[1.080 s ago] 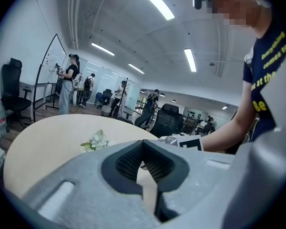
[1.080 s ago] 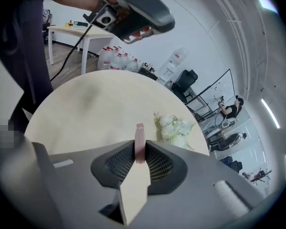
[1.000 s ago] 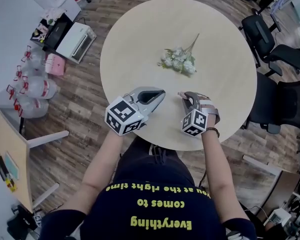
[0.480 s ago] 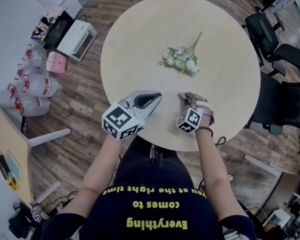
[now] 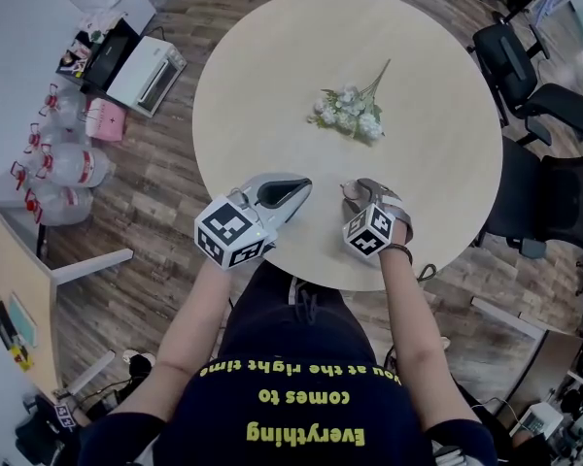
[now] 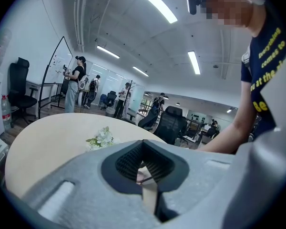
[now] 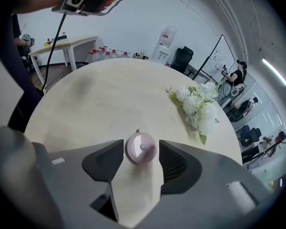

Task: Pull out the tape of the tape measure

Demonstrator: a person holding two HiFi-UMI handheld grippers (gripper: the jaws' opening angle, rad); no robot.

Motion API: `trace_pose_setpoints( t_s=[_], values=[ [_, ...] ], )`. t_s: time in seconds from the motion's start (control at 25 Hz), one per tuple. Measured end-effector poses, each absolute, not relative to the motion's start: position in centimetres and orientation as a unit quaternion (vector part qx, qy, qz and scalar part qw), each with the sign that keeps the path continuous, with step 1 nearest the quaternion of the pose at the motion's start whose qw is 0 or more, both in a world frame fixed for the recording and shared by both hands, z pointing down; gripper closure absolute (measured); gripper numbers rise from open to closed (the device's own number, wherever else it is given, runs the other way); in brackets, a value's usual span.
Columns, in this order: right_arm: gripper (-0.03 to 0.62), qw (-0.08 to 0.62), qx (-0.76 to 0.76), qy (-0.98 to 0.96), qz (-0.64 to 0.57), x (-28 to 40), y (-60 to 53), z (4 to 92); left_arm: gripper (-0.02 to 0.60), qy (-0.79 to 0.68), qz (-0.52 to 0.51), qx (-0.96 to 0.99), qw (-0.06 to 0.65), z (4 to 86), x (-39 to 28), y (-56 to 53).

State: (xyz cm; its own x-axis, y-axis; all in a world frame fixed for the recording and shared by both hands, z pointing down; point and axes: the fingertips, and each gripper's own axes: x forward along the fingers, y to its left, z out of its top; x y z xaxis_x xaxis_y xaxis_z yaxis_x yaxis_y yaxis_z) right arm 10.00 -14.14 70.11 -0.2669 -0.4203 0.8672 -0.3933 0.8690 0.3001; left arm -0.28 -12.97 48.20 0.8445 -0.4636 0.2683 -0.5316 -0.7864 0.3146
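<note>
The jaws of the right gripper [image 7: 141, 159] are being opened around the pink tape measure [image 7: 141, 148] on the table [image 7: 86, 104]; the left gripper [image 6: 144, 165] is being held clenched. Probably light and slick: best gripped across the round case.

Head view looks steeply down; both gripper views share the flowers [image 5: 348, 115].

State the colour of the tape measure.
The tape measure is pale pink; right gripper view shows it best.
</note>
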Motion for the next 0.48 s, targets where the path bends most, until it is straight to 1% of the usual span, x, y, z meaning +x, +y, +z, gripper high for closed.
trace_pose_setpoints(
  t_s=[0.08,0.16,0.24,0.32,0.36,0.48],
  values=[
    [0.338,0.538,0.253,-0.804,0.004,9.9,-13.9,69.6,0.581,-0.264,0.078,0.941,0.198,47.9,-0.3,-13.1],
    [0.343,0.511,0.265,-0.817,0.031,9.9,-14.0,68.6,0.581,-0.268,0.076,0.941,0.195,47.7,-0.4,-13.2],
    [0.390,0.473,0.292,-0.829,0.057,10.0,-14.5,67.0,0.581,-0.275,0.080,0.940,0.185,47.5,-0.5,-13.4],
    [0.480,0.436,0.321,-0.838,0.069,10.4,-15.2,65.0,0.581,-0.283,0.080,0.940,0.176,47.2,-0.7,-13.6],
    [0.508,0.419,0.334,-0.841,0.072,10.6,-15.6,64.1,0.581,-0.286,0.079,0.939,0.172,47.0,-0.7,-13.7],
    [0.555,0.366,0.367,-0.852,0.079,11.0,-16.3,61.1,0.581,-0.299,0.064,0.938,0.165,46.0,-0.9,-14.1]
  ],
)
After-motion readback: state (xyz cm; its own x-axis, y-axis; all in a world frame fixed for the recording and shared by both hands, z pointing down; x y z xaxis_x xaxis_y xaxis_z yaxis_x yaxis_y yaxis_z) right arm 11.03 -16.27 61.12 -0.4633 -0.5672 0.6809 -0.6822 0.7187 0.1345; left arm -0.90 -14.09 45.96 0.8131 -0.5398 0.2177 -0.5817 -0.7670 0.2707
